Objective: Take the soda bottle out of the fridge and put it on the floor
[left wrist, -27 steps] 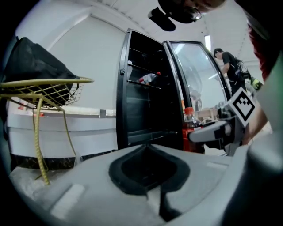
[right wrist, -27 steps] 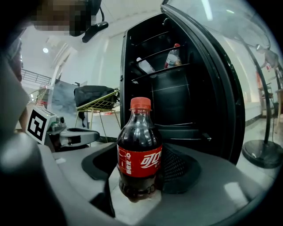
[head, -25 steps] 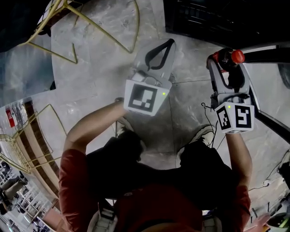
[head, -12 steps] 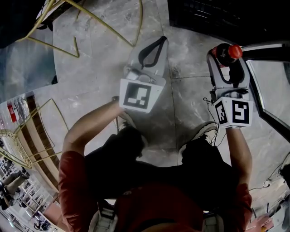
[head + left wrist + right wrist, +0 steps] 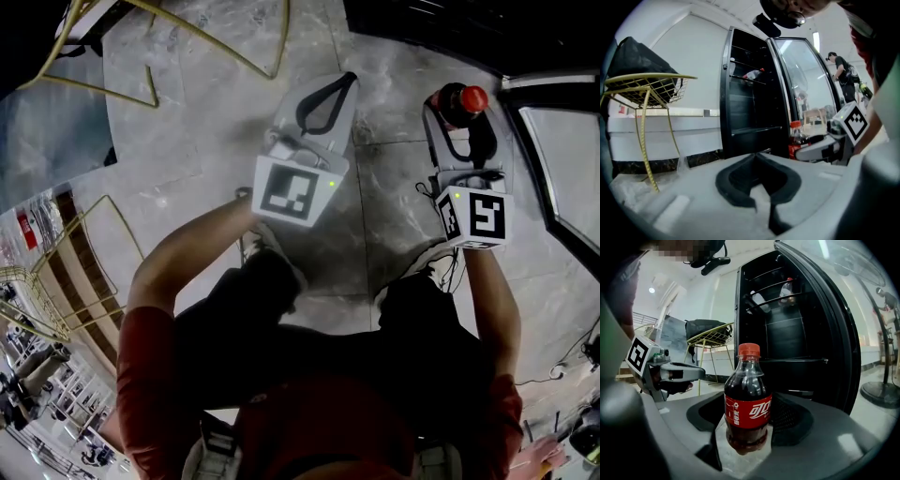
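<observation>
Right gripper (image 5: 747, 430) pinches upright, red-capped dark soda bottle (image 5: 746, 399); left gripper (image 5: 757, 159) jaws pressed together.

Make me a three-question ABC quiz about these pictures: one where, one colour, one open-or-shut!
1. Where is the plastic bottle of dark soda? A in a box B on a table C in the right claw
2. Its round cap is: A red B blue C green
3. The tall black fridge is: A shut B open C lying down
Answers: C, the claw grips it; A, plainly red; B, its inside shows.
</observation>
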